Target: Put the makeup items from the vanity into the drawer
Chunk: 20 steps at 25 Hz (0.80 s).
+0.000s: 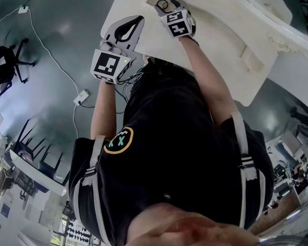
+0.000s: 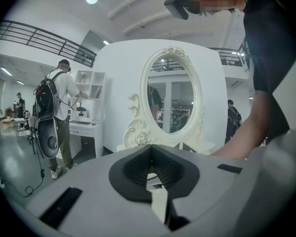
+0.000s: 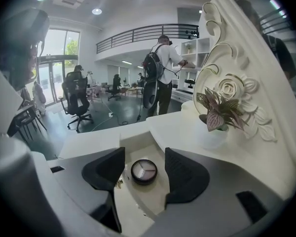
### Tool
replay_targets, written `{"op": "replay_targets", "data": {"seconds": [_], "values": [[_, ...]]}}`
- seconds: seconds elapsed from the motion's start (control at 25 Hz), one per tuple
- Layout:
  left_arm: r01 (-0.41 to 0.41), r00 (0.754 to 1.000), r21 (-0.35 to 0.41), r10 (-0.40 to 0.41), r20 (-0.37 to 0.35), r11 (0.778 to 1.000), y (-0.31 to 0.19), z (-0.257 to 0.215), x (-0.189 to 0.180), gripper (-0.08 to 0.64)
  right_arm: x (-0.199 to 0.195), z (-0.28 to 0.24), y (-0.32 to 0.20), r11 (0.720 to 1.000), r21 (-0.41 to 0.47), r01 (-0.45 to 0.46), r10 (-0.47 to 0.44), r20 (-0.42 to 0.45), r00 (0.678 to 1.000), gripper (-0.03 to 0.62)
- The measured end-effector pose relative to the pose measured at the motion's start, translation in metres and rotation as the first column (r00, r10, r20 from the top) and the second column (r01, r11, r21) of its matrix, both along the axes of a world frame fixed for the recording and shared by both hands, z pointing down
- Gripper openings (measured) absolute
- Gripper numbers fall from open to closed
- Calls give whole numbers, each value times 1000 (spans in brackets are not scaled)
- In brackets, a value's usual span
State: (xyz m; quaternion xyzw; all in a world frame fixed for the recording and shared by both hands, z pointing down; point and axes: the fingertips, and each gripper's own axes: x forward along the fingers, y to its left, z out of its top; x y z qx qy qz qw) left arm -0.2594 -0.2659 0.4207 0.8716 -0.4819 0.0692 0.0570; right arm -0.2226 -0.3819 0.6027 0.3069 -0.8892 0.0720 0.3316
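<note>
Right hand-held gripper (image 3: 144, 154) points down into the open drawer (image 3: 133, 139) at the left end of the vanity surface (image 3: 182, 127). Its jaws are spread. The round compact (image 3: 144, 171) lies flat on the drawer floor between them, with a gap showing on each side, so the pads aren't pressing on it. Reads as a drop-off: the item is in the drawer and let go. Left hand-held gripper (image 2: 149, 149) is level, off the near-left edge of the vanity and facing the oval mirror (image 2: 171, 100). Its jaw tips are pressed together with nothing in them.

Doing this step well:
- Keep the right jaws spread and lift straight back out along the line the gripper points. Any sideways drift would likely push the compact, since it sits close to both pads.
- Watch the drawer walls. The recess is narrow and the jaws are wide, so clear the rim before swinging away.
- The small potted plant (image 3: 219, 113) stands to the right on the surface near the mirror frame. Go over or in front of it when heading for the next item.
- No other makeup is visible in these views, so can't tell what's left to fetch.
</note>
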Motion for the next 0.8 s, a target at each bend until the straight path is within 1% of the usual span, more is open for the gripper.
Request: {"op": "replay_targets", "data": {"seconds": [0.12,0.2,0.32,0.4,0.48,0.6,0.64,0.68,0.72,0.76,0.8], "values": [[4,1000,-4,-4,3,1000,1,0,-1,18,3,-3,6,1000,9,14,-14,-5,1000,281],[-9,1000,8,9,-3,1000,1,-1,0,18,5,-14,10,1000,23,14,-14,13,1000,281],[-18,1000,13,18,-4,1000,-1,-3,2,18,9,-47,18,998,56,8,-12,79,997,279],[-21,1000,14,21,-1,1000,-2,-5,2,18,12,-78,25,995,101,25,-37,121,992,269],[-27,1000,24,27,1,999,-4,-10,4,18,16,-109,33,987,151,46,-71,162,984,246],[-39,999,48,39,10,998,-9,-16,9,18,23,-156,42,970,236,64,-118,224,968,190],[-42,999,52,42,14,998,-10,-17,11,18,25,-170,46,962,265,66,-133,242,961,161],[-45,999,55,44,17,997,-10,-19,13,18,28,-183,51,954,292,69,-148,258,955,115],[-46,999,59,45,21,997,-9,-22,14,18,31,-195,57,946,317,74,-165,272,948,54],[-46,999,64,45,25,997,-9,-27,16,18,33,-207,64,937,338,83,-187,287,940,21],[-45,999,69,43,30,997,-9,-31,17,18,33,-217,70,929,358,96,-213,305,928,21]]}}
